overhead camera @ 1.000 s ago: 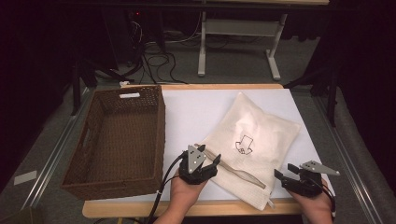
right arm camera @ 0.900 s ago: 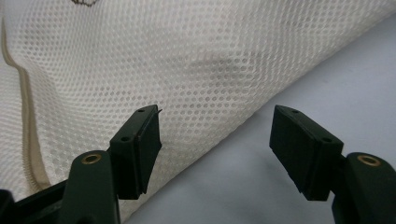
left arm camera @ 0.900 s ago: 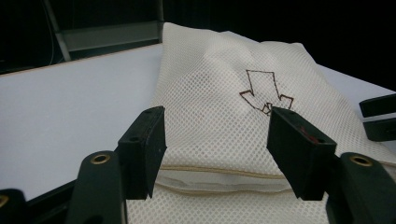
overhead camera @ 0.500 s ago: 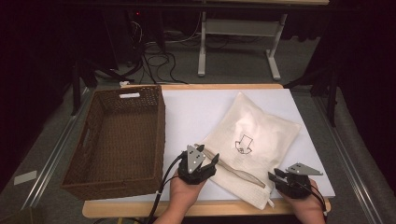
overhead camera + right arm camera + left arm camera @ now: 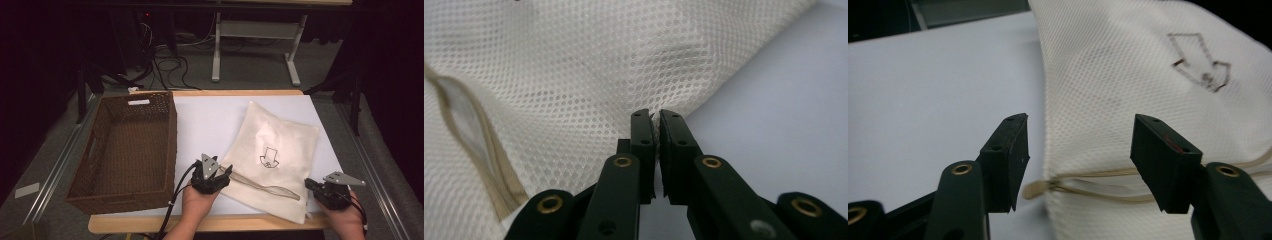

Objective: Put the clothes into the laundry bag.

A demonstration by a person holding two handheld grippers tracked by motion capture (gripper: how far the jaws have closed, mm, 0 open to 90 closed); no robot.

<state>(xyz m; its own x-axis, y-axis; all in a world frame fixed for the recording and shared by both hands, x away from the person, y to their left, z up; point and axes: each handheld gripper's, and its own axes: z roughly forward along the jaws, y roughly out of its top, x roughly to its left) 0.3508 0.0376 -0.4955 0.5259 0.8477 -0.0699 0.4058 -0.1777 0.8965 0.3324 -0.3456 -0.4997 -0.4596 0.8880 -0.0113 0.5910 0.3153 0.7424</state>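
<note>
Right gripper (image 5: 314, 187) has slid in from the surface's (image 5: 210, 125) right edge to the white mesh laundry bag's (image 5: 272, 150) near right edge, jaws just closing, now pinched together on the bag's edge. Left gripper (image 5: 225, 173) sits at the bag's near left corner, jaws apart astride the tan zipper (image 5: 1083, 181) end, not pressing. Bag lies flat right of the wicker basket (image 5: 125, 145).

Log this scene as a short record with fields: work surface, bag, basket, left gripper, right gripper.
work surface: white table top
bag: white mesh bag, lying flat, zipper partly open, arrow mark on top
basket: brown wicker basket, left of the bag, nothing visible inside
left gripper: jaws open, astride the bag's zipper end
right gripper: jaws have just been closing, now pinching the bag's edge
</note>
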